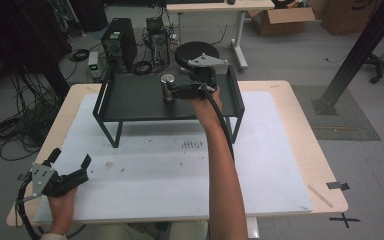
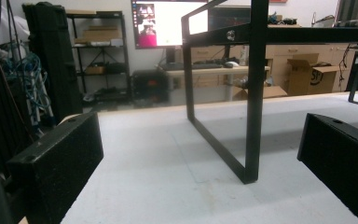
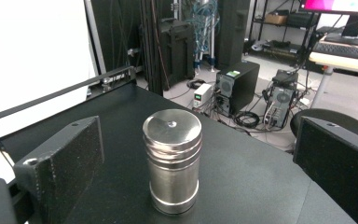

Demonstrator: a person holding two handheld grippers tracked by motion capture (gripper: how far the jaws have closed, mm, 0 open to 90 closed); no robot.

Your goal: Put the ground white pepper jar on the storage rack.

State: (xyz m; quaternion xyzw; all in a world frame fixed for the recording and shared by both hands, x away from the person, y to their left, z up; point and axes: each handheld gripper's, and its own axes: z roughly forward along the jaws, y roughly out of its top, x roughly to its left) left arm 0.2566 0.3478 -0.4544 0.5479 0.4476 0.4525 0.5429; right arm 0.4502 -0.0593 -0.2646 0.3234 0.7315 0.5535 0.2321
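Right gripper view gives us our right tongs [image 3: 189,163] spread wide, jaws either side of the steel cylinder [image 3: 171,158] without touching it. It stands upright on the black shelf [image 3: 242,163]. From the high view we see the shelf [image 1: 130,97] standing on the desk [image 1: 280,165], and our left tongs [image 1: 70,162] low at the near left corner, released too, holding nothing.

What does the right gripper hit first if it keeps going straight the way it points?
Likely the metal cylinder: it stands upright on the black shelf, centred between the open jaws of the right gripper, with gaps on both sides. Past it, the shelf edge and open floor.
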